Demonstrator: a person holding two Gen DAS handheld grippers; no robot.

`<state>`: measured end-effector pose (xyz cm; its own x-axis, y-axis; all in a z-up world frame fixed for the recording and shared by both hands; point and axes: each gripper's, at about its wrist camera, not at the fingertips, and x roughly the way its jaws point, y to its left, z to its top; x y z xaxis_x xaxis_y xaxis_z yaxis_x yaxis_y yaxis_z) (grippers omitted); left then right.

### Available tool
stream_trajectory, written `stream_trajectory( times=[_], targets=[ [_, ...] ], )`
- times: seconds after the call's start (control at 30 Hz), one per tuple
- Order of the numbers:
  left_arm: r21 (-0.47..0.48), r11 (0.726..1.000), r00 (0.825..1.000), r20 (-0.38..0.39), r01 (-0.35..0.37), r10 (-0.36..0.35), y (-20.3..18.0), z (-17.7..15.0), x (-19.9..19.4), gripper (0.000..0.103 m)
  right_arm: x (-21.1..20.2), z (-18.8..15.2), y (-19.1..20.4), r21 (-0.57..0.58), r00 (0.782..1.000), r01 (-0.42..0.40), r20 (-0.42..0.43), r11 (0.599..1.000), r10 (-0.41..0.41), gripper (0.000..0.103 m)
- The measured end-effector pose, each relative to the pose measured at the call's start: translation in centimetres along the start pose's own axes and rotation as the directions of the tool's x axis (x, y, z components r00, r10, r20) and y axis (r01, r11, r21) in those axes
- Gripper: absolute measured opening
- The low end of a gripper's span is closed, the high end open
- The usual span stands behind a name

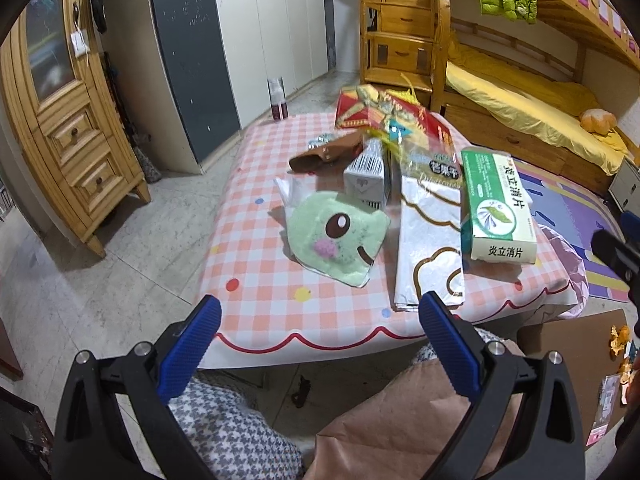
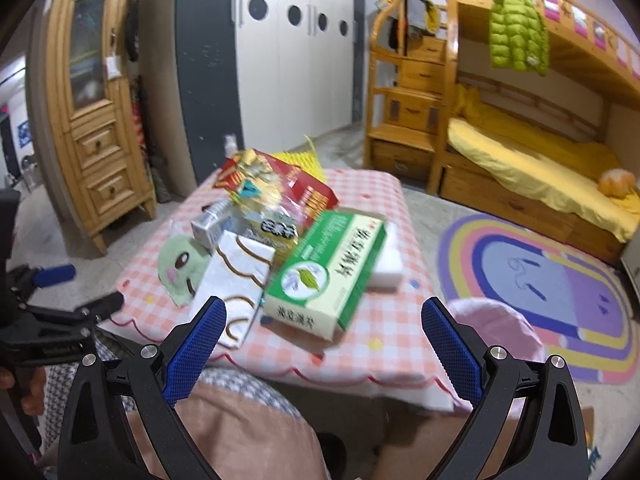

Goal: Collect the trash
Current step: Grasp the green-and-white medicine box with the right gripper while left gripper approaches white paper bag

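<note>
A low table with a pink checked cloth holds a pile of trash. There is a green-and-white medicine box, a silver wrapper with gold outlines, a green cartoon-face pouch, a small white carton, a brown piece and a red-and-yellow snack bag. My left gripper is open and empty at the table's near edge. My right gripper is open and empty just short of the medicine box.
A brown paper bag and houndstooth fabric lie below the grippers. Orange peel lies on cardboard on the floor at right. A wooden cabinet, wardrobes, a bunk bed and a rainbow rug surround the table.
</note>
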<state>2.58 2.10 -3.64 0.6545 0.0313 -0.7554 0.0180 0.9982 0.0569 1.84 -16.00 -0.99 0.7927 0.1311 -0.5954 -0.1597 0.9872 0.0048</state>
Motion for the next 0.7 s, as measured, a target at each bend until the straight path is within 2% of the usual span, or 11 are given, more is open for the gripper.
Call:
stream_trajectory(
  times=[0.2, 0.5, 0.7],
  targets=[
    [-0.002, 1.0, 1.0, -0.025, 0.009, -0.009, -0.1, -0.1, 2.2, 0.096, 3.4, -0.3, 0.5, -0.038, 0.997, 0.047, -0.061, 0.998, -0.049, 0.097],
    [-0.019, 1.0, 0.999, -0.051, 0.009, -0.01, -0.2, 0.5, 4.9, 0.096, 7.7, -0.9, 1.0, -0.042, 0.997, 0.051, -0.06, 0.998, -0.054, 0.094],
    [-0.032, 0.999, 0.998, -0.06, -0.034, 0.032, 0.1, 1.1, 6.6, 0.096, 10.7, -0.4, 1.6, -0.044, 0.992, 0.068, -0.104, 0.997, -0.072, 0.095]
  ],
)
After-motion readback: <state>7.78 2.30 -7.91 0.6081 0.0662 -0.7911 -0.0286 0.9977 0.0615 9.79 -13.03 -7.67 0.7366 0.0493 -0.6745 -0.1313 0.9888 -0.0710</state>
